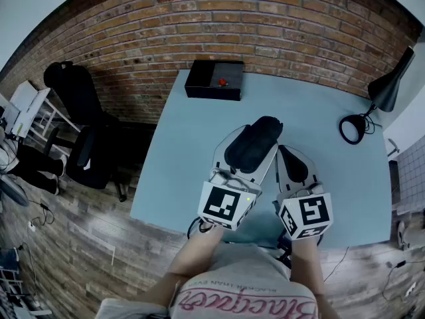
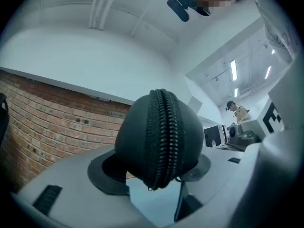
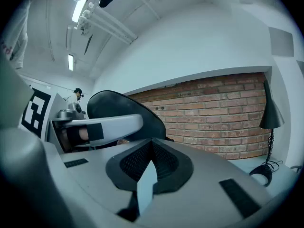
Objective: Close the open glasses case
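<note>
1. In the left gripper view only one rounded end of the glasses case shows. The rest of its length is hidden, so I cannot tell whether the zip is closed all the way round.
2. Its shell is smooth, black and domed, and a ridge of meshed zipper teeth runs down the middle.
3. The left gripper clamps the case over the blue table, on the person's side of the black box. The right gripper, on the same side of the box, has its jaws pressed together with nothing between them.
</note>
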`<action>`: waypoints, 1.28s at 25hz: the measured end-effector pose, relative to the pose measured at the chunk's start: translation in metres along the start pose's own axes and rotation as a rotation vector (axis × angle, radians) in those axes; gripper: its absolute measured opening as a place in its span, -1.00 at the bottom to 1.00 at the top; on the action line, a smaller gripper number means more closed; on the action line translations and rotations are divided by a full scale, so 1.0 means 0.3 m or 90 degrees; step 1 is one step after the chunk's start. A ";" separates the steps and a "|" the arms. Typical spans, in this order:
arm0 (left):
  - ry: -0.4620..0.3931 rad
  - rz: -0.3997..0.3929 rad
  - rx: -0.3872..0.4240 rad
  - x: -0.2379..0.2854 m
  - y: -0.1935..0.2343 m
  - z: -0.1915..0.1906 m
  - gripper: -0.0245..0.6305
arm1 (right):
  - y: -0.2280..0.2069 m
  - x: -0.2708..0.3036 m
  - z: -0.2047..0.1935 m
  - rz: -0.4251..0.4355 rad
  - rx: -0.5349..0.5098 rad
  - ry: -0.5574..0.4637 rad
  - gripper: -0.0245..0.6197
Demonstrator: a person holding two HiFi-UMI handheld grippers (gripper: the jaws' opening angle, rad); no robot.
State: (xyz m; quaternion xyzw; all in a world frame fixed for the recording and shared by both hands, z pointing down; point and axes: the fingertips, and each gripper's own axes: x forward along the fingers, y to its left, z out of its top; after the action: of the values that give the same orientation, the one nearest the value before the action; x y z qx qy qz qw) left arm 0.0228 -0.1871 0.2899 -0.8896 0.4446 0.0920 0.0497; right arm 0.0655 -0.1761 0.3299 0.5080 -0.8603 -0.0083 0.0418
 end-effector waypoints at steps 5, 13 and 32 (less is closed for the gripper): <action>-0.002 -0.002 0.003 0.010 0.005 0.004 -0.12 | -0.004 -0.007 0.001 -0.007 -0.002 0.000 -0.87; 0.002 -0.014 -0.002 0.023 -0.004 0.016 -0.12 | -0.031 -0.014 0.002 -0.015 0.009 0.003 -0.87; -0.008 -0.075 -0.484 -0.007 0.097 0.050 -0.12 | 0.008 -0.007 -0.017 0.016 -0.001 0.034 -0.72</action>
State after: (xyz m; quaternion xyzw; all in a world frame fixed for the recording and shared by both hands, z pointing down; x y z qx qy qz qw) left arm -0.0035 -0.2004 0.2755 -0.8680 0.3268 0.2526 -0.2757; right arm 0.0648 -0.1729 0.3351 0.4973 -0.8651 0.0053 0.0654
